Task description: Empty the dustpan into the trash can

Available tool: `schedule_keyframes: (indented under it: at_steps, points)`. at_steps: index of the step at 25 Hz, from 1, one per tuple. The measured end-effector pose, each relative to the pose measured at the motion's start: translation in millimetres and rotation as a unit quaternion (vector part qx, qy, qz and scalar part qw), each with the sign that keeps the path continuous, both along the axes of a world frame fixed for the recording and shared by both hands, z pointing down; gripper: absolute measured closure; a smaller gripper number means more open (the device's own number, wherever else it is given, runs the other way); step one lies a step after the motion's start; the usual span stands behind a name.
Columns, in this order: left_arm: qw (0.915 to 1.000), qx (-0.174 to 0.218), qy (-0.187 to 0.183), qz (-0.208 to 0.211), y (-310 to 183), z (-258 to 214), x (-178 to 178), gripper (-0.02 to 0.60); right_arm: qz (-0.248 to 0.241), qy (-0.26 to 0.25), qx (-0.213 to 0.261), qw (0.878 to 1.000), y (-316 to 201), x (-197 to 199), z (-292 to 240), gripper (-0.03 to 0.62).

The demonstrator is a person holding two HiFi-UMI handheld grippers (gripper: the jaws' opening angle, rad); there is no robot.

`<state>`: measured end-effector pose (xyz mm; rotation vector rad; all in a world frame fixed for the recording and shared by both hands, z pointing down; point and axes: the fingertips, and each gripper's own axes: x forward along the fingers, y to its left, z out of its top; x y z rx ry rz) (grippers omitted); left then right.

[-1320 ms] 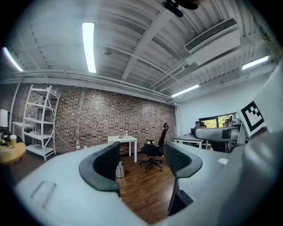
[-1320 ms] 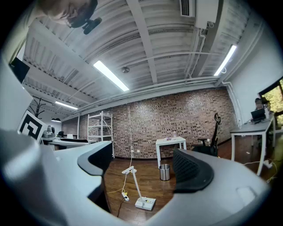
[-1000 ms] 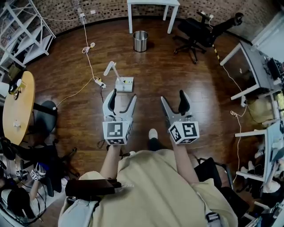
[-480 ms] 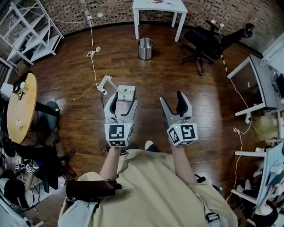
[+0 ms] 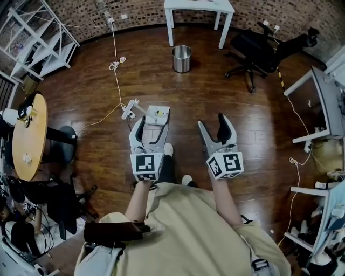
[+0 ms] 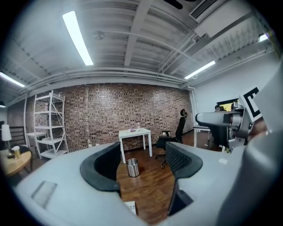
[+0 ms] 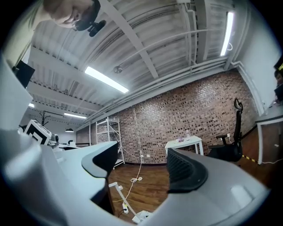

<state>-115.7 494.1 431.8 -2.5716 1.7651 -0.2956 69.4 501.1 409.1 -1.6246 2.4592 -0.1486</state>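
Note:
The white dustpan (image 5: 158, 114) lies on the wood floor with its long handle (image 5: 131, 108) pointing left. It also shows low in the right gripper view as a white dustpan (image 7: 142, 216). The steel trash can (image 5: 181, 58) stands farther off, near a white table, and the left gripper view shows this trash can (image 6: 132, 167) straight ahead. My left gripper (image 5: 152, 123) hovers over the dustpan's near edge, open and empty. My right gripper (image 5: 212, 122) is to the right of the pan, open, with nothing between its jaws.
A white table (image 5: 198, 6) stands behind the can. A black office chair (image 5: 259, 46) is to its right. A white cable (image 5: 116, 64) with a power strip runs to the dustpan's handle. A round wooden table (image 5: 29, 135), shelving (image 5: 38, 38) and desks (image 5: 318, 102) line the sides.
The person has walked forward, so the dustpan and trash can are closer. The left gripper now reaches over the dustpan. Both grippers stay empty.

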Motion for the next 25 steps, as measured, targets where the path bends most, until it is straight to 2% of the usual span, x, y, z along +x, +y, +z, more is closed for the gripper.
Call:
schedule_keyframes:
  at_steps: [8, 12, 15, 17, 21, 25]
  points:
    - [0.9997, 0.012, 0.016, 0.011, -106, 0, -20, 0.272, -0.001, 0.016, -0.003, 1.000, -123, -22, -4, 0.253]
    - [0.9995, 0.020, 0.021, 0.013, -156, -8, -57, 0.272, 0.005, 0.015, 0.008, 1.000, -179, -50, -17, 0.258]
    - [0.9995, 0.010, 0.029, 0.001, -192, 0, -91, 0.272, -0.003, 0.020, 0.017, 1.000, -206, -78, -20, 0.258]
    - [0.9990, -0.003, 0.043, -0.013, -211, 6, -102, 0.272, -0.005, 0.026, 0.007, 1.000, -222, -81, -11, 0.258]
    - [0.9992, -0.006, 0.036, -0.013, -234, 2, -99, 0.272, 0.004, 0.015, -0.020, 1.000, -247, -68, 1, 0.258]
    - [0.9994, 0.006, 0.027, -0.019, -257, -7, -99, 0.272, -0.032, 0.035, -0.017, 0.999, -269, -80, -8, 0.258]
